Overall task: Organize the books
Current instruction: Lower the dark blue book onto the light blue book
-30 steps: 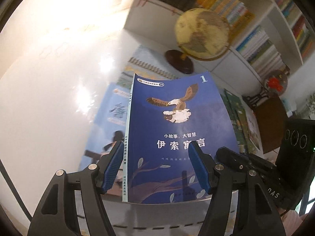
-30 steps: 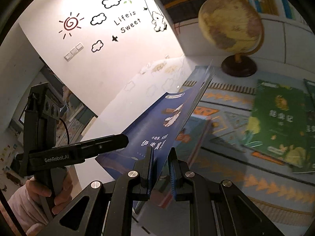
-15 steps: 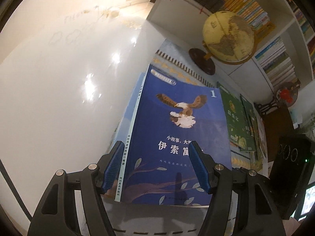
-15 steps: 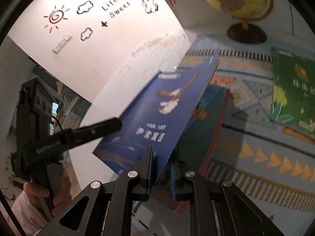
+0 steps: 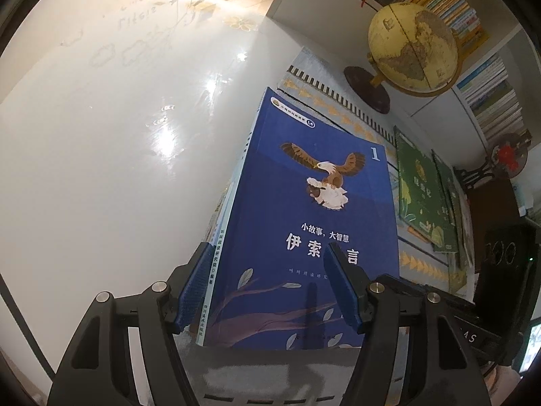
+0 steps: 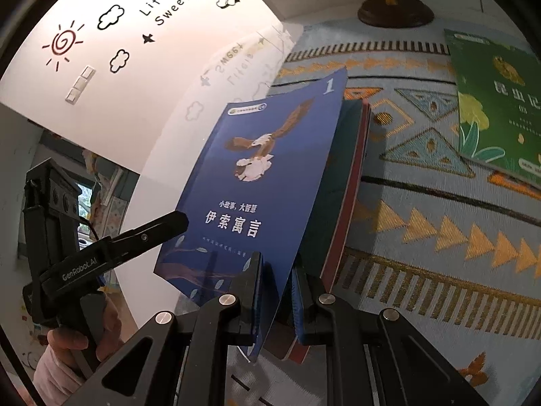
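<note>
- Change over the last second: the blue softcover book with the eagle cover (image 6: 257, 169) has come down from a raised, steeply tilted attitude to lie low over the stack of books with a red-edged cover (image 6: 351, 186) beneath it. In the left wrist view its cover now hides nearly all of that stack.
- Reading for the task: the placing step looks close to done; the book seems roughly squared on the stack but not yet let go.
- Right tongs (image 6: 277, 291): clenched on the book's near right-hand corner, the thin edge pinched between the blue pads.
- Left tongs (image 5: 267, 287): jaws apart, holding nothing. One blue pad sits just beside the spine, the other over the cover; contact cannot be told.
- Location: book and stack lie at the left edge of the patterned woven mat (image 6: 439, 209), where it meets the bare glossy white tabletop (image 5: 101, 169).
- Green paperbacks (image 5: 419, 193) lie flat farther along the mat, well apart.
</note>
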The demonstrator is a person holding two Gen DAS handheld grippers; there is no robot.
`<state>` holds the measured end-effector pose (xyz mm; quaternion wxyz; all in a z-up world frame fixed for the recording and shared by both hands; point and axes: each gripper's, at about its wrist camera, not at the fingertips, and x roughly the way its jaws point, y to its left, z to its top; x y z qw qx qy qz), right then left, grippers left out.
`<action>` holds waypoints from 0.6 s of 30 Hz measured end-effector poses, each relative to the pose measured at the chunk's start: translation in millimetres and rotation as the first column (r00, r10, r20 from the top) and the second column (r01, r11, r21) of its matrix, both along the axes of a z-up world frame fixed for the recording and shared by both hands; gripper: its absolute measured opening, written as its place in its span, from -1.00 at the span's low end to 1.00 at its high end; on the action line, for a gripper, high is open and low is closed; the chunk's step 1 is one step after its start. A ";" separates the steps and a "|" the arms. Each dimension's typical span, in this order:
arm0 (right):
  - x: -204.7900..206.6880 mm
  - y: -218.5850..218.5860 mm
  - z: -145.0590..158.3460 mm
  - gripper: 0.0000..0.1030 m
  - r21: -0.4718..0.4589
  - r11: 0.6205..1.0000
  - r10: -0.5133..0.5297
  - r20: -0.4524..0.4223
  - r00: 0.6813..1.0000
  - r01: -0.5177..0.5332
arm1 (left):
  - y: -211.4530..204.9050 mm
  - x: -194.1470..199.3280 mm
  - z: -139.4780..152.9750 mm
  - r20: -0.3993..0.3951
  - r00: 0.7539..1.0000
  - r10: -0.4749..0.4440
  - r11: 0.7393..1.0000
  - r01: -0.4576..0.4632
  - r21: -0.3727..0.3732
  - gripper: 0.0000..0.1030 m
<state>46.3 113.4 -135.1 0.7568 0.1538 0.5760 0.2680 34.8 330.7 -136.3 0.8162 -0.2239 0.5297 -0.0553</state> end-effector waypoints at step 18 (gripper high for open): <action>1.1 0.6 -7.5 -0.66 -0.023 1.000 -0.002 -0.074 0.997 0.001 | -11.8 3.2 -4.7 -0.054 0.998 -0.026 0.995 0.030 0.093 0.28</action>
